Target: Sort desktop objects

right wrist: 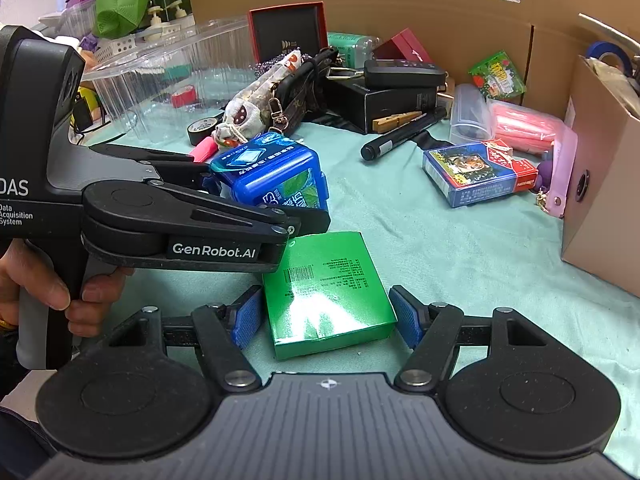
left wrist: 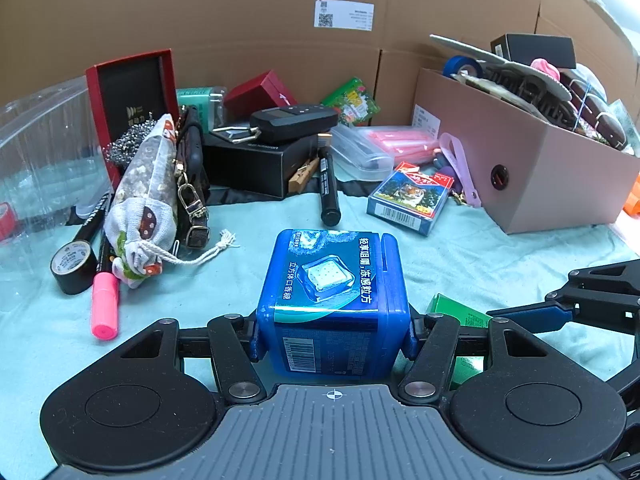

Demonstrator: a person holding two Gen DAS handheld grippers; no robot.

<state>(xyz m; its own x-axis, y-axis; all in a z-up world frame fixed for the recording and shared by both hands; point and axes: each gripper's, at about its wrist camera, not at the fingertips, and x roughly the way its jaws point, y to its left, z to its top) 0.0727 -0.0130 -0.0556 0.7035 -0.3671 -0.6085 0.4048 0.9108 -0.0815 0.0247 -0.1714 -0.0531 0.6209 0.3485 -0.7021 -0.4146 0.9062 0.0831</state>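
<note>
Blue plastic gum box [left wrist: 332, 304] sits pinched between your left tongs [left wrist: 333, 340], label up, barcode end toward the camera, long axis running away along the fingers. Your right tongs [right wrist: 326, 320] gape around the flat green box [right wrist: 326, 292] on the desk [right wrist: 460, 280], pads beside it, not touching; its long side points forward. Sorting looks barely begun: markers, cards and pouches lie loose, while the cardboard box [left wrist: 552, 168] is already heaped
</note>
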